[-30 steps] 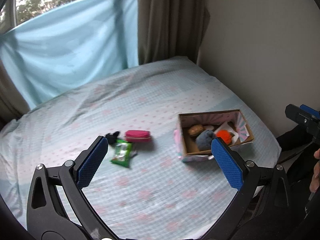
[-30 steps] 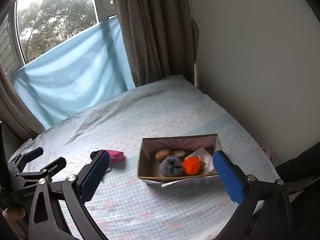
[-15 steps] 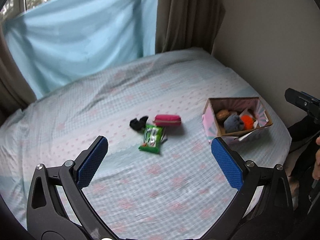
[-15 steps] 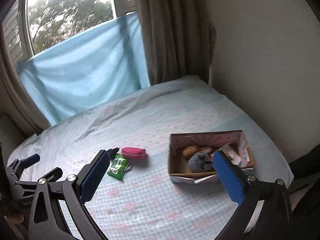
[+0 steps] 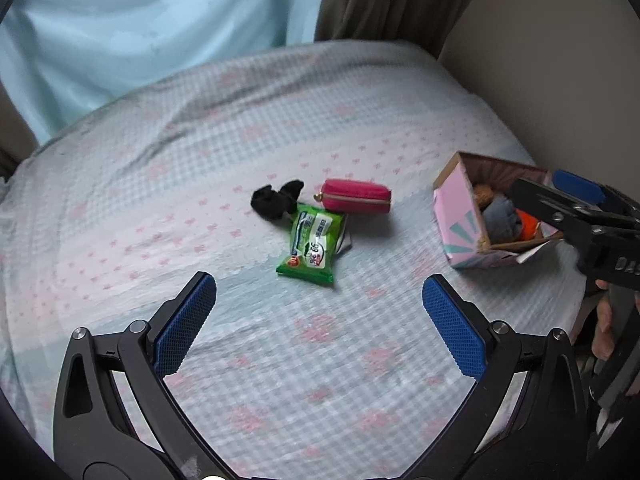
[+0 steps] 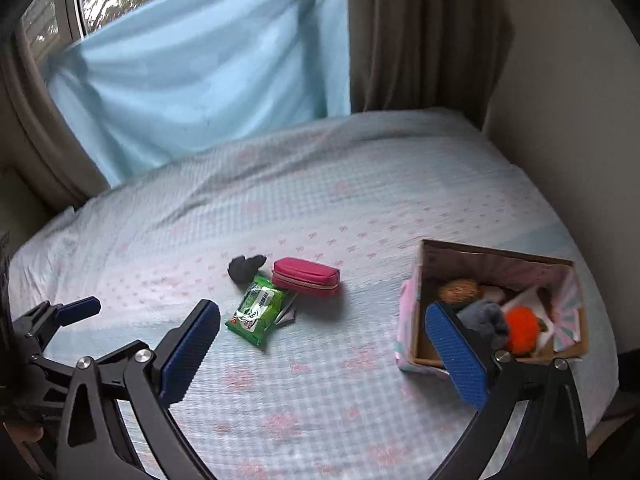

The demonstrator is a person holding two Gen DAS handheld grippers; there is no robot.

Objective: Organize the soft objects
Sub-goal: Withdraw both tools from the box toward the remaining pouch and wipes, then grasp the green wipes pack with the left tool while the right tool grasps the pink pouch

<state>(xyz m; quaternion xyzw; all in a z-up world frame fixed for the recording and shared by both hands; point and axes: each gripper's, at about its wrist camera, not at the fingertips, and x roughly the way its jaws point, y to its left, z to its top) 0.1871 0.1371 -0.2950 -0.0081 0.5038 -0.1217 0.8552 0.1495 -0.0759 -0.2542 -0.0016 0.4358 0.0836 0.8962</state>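
On the bed (image 5: 160,184), green crinkly packet (image 5: 314,246), both claws (image 5: 320,312) (image 6: 324,344) wide open, empty

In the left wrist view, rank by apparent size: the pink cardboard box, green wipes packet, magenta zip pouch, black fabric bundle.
1. Pink cardboard box, partly hidden by the right gripper.
2. Green wipes packet.
3. Magenta zip pouch, close to the packet and farther off, so unsure.
4. Black fabric bundle.

From my left wrist view, the right gripper (image 5: 576,204) blocks the far end of the cardboard box (image 5: 456,200); print on the green wipes packet (image 5: 312,244) beside the box is too small to read.
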